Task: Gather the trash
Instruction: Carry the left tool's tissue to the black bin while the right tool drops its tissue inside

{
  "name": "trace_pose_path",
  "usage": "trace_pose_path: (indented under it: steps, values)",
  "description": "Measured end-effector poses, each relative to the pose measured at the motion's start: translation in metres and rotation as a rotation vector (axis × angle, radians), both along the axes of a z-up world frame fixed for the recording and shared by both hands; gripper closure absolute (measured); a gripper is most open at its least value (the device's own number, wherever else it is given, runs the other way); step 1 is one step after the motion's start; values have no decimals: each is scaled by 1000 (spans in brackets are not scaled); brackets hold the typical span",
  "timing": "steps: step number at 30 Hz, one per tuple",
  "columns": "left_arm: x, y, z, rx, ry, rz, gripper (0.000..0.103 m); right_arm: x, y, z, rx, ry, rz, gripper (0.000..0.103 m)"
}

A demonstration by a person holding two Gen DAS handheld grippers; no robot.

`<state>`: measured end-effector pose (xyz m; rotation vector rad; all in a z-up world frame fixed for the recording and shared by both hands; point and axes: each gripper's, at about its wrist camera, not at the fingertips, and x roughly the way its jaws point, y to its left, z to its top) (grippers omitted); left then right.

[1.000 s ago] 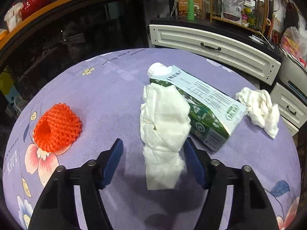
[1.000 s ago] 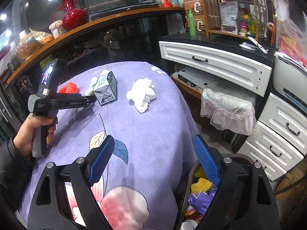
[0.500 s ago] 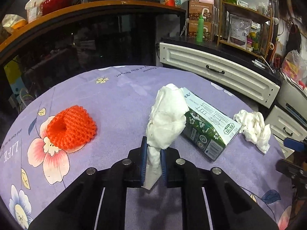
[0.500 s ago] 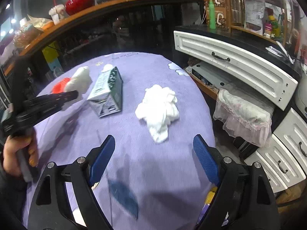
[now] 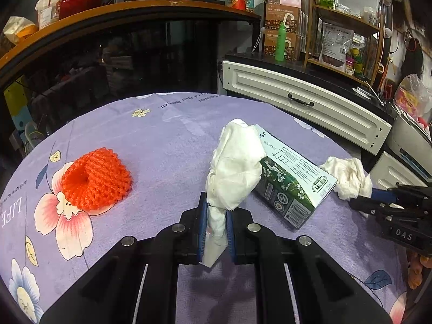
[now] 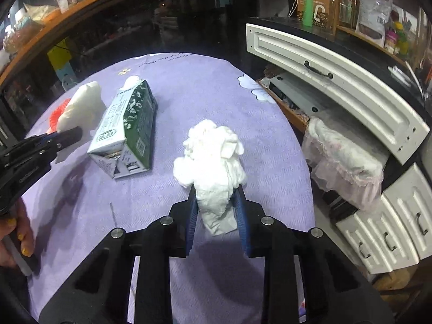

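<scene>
My left gripper [image 5: 216, 224] is shut on a long white tissue [image 5: 235, 167] and holds it upright above the purple tablecloth [image 5: 167, 140]. My right gripper [image 6: 215, 213] is shut on a crumpled white tissue wad [image 6: 210, 151]; the wad also shows in the left wrist view [image 5: 348, 174]. A green and white milk carton [image 5: 289, 181] lies on its side between the two; it also shows in the right wrist view [image 6: 127, 127]. An orange foam net [image 5: 94, 178] lies to the left.
The round table's far edge [image 6: 286, 124] drops toward white drawers [image 6: 332, 78] and a lace-covered box [image 6: 348, 159]. A dark glass cabinet [image 5: 121, 62] stands behind the table. My left hand shows holding its gripper [image 6: 27, 159].
The left gripper closed on the long tissue and lifted it. The right gripper moved from the table's near edge up to the tissue wad and closed on it.
</scene>
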<state>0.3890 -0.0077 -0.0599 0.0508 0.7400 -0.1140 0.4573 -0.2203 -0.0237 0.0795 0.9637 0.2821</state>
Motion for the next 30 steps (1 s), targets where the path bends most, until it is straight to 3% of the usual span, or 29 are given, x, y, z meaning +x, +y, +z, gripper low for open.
trace_pose_path:
  steps: [6,13,30]
  values:
    - [-7,-1,6,6,-13,-4,90,-38,-19,14,44,-54,-18,80]
    - [-43,-9,20,17,-38,-26,90,-97,-32,35,69,-128,-20,80]
    - [-178,-78,35,-57,-97,-203,90,-245,-72,61,128,-229,-86,80]
